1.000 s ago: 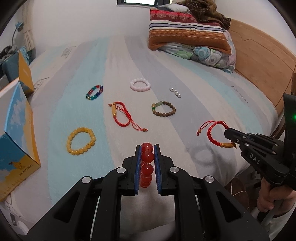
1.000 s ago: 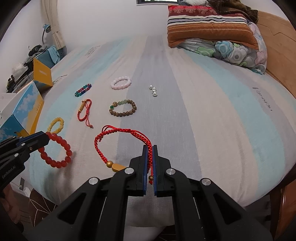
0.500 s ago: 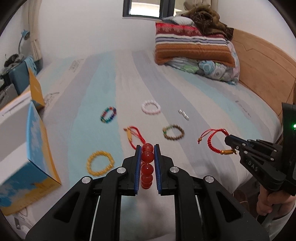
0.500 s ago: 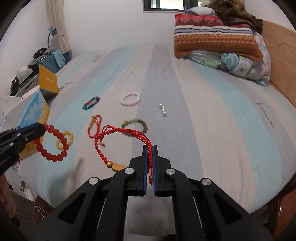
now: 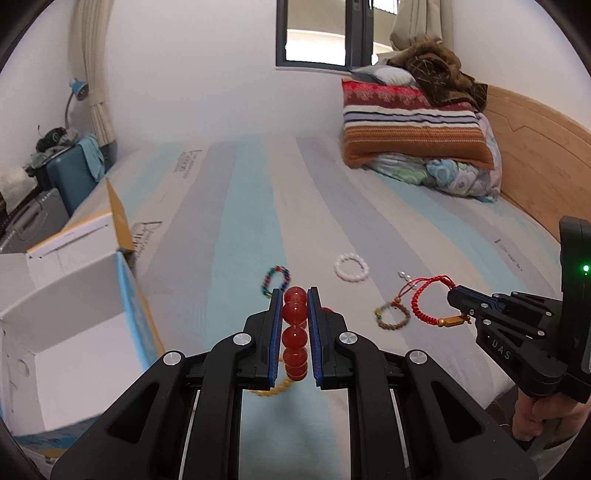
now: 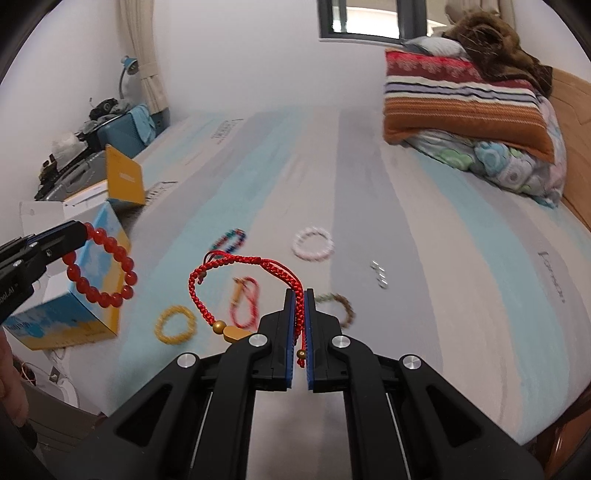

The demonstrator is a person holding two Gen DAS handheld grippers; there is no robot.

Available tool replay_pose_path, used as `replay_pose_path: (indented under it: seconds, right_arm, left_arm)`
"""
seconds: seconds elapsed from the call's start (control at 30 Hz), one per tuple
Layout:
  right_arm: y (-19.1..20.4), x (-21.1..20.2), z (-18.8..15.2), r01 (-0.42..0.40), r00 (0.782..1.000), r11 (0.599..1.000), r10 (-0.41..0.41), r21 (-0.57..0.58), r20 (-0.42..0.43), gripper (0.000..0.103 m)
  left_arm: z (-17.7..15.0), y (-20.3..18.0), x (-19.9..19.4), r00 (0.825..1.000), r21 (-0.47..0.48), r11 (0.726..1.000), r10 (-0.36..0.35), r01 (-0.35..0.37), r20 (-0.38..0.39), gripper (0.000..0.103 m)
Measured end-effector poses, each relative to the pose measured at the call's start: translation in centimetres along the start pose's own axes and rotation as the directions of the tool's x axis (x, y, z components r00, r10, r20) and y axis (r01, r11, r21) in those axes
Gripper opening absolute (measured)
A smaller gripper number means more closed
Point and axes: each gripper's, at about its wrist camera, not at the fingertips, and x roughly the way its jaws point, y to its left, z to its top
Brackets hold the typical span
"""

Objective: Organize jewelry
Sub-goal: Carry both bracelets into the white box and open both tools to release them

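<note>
My left gripper [image 5: 294, 295] is shut on a red bead bracelet [image 5: 294, 314], held above the striped bed; it also shows in the right wrist view [image 6: 99, 269]. My right gripper [image 6: 299, 295] is shut on a red cord bracelet [image 6: 236, 266] with a gold bead, also seen in the left wrist view [image 5: 424, 299]. An open white-and-blue box [image 5: 74, 332] stands at the left edge of the bed. On the bed lie a yellow bead bracelet [image 6: 174, 325], a second red cord bracelet [image 6: 245, 306], a multicolour bracelet [image 6: 229, 239], a white bracelet [image 6: 313, 243], a brown bead bracelet [image 6: 340, 306] and small pearls [image 6: 379, 275].
Stacked pillows and a blanket [image 5: 413, 125] sit at the bed's far right by the wooden headboard [image 5: 535, 155]. A second yellow-and-white box [image 6: 122, 181] and a blue case [image 5: 70, 177] stand to the left. A window [image 5: 321, 33] is in the far wall.
Both grippers have risen and tilted up with their bracelets, so more of the wall and window shows. The left gripper has come closer to the open box.
</note>
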Motion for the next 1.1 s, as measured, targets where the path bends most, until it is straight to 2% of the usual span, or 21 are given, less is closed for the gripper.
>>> replay_pose_path:
  seconds: [0.3, 0.6, 0.93, 1.1]
  right_arm:
    - [8.3, 0.2, 2.9, -0.070, 0.997, 0.993, 0.072, -0.094, 0.026, 0.004]
    - [17.7, 0.5, 4.3, -0.155, 0.986, 0.971, 0.163, -0.183, 0.028, 0.004]
    - [28.6, 2.1, 3.9, -0.270, 0.962, 0.924, 0.272, -0.270, -0.031, 0.004]
    - [32.6, 3.9, 3.1, -0.294, 0.956, 0.907, 0.280, -0.303, -0.089, 0.004]
  left_arm:
    - [0.7, 5.2, -2.5, 0.997, -0.040, 0.997, 0.066, -0.064, 0.032, 0.013]
    - [0.0, 12.6, -6.0, 0.984, -0.109, 0.980, 0.170, -0.164, 0.051, 0.013]
    - [-3.4, 21.9, -8.7, 0.955, -0.212, 0.933, 0.296, -0.291, -0.010, 0.013]
    - [-5.5, 25.1, -8.7, 0.939, -0.252, 0.905, 0.339, -0.343, -0.061, 0.013]
